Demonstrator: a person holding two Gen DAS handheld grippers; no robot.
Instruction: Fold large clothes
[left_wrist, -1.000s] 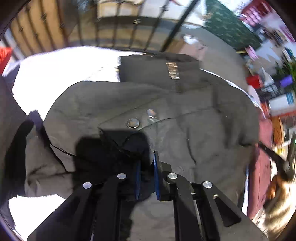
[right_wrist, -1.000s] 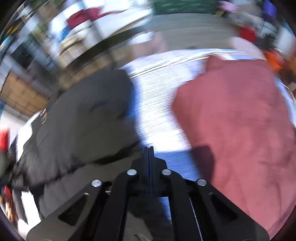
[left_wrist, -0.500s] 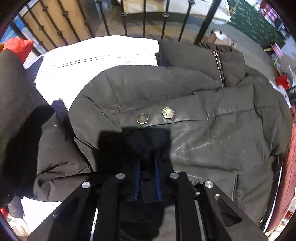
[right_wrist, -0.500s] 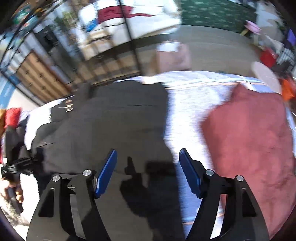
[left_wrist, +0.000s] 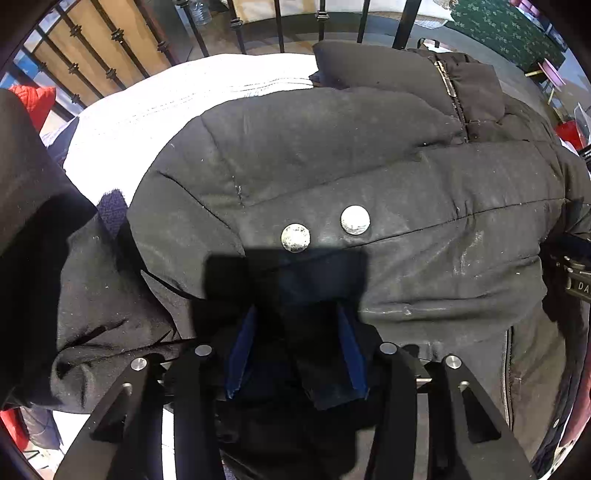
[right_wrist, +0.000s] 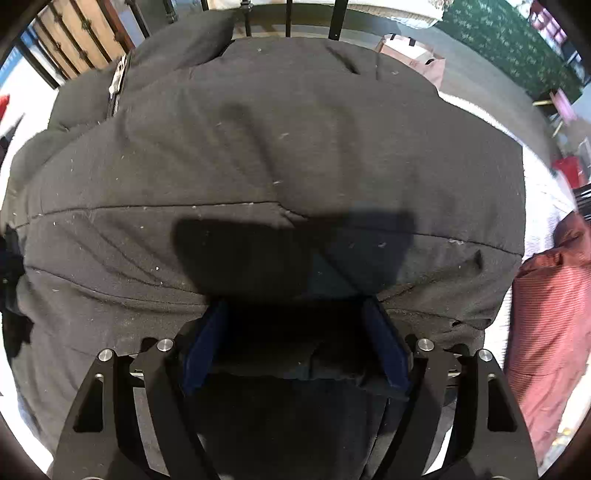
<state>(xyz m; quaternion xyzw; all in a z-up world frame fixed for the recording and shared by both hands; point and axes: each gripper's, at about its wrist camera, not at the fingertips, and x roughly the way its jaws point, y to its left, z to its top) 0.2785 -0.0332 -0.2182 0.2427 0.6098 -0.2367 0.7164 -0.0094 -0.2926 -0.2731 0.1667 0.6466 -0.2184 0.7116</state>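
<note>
A dark grey padded jacket (left_wrist: 369, 155) lies folded on a white bed (left_wrist: 177, 107). Two metal snap buttons (left_wrist: 295, 238) sit on a sleeve cuff across its middle. My left gripper (left_wrist: 297, 350) is open, its blue pads either side of a dark fold of the jacket without pinching it. In the right wrist view the jacket (right_wrist: 277, 147) fills the frame, its zipper (right_wrist: 116, 79) at top left. My right gripper (right_wrist: 295, 343) is open wide and low over the jacket's near edge, with fabric lying between the pads.
A black iron bed rail (left_wrist: 280, 26) runs along the far side. A maroon pillow (right_wrist: 546, 317) lies on the bed to the right. A dark garment (left_wrist: 26, 206) hangs at the left. A red item (left_wrist: 33, 103) and a pink bag (right_wrist: 413, 55) lie beyond.
My left gripper has opened and let go of the jacket fold. My right gripper, shut a second ago, opened and moved left from the pillow side onto the jacket.
</note>
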